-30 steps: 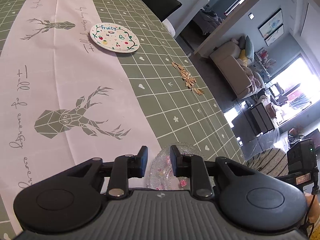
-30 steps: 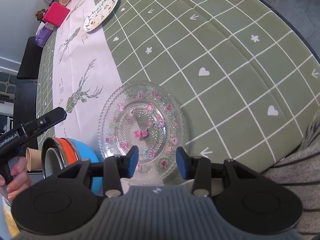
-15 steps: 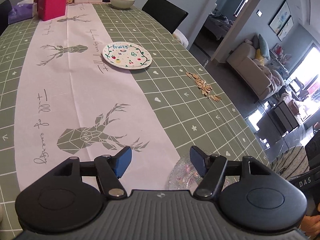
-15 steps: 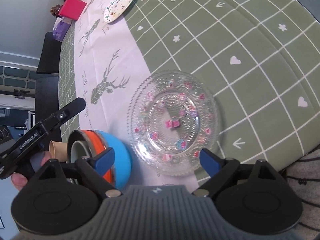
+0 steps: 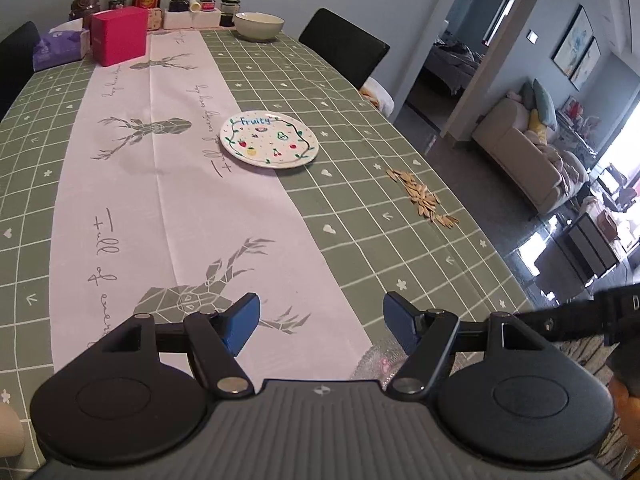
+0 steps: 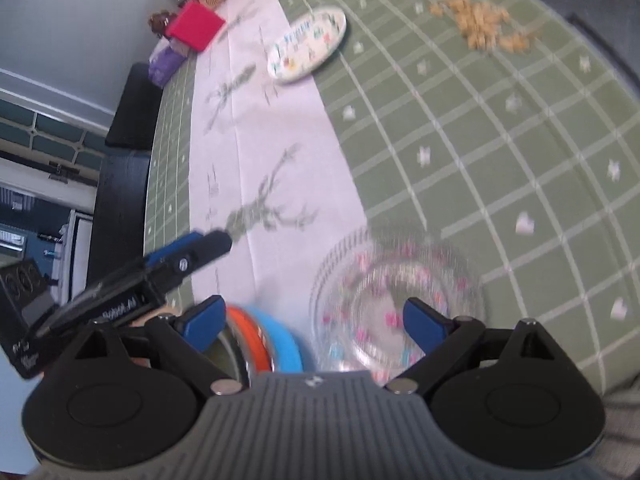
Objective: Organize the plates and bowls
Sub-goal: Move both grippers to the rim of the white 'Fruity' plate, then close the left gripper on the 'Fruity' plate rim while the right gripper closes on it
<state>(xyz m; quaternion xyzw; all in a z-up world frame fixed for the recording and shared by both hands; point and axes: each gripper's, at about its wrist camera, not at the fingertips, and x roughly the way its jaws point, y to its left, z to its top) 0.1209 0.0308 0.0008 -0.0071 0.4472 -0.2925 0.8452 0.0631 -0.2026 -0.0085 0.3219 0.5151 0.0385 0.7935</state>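
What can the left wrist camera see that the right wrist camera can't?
Only the left view: a cream bowl at the table's far end, and a sofa in the next room. Only the right view: stacked orange and blue bowls beside the glass plate. Both show the Fruity plate, the pink box and scattered seeds.

Right gripper (image 6: 314, 322): jaws opening, nothing between pads
Glass plate (image 6: 396, 280): on tablecloth, below the gripper
Stacked bowls (image 6: 272, 344): just left of glass plate
Fruit plate (image 6: 307, 45): well beyond glass plate
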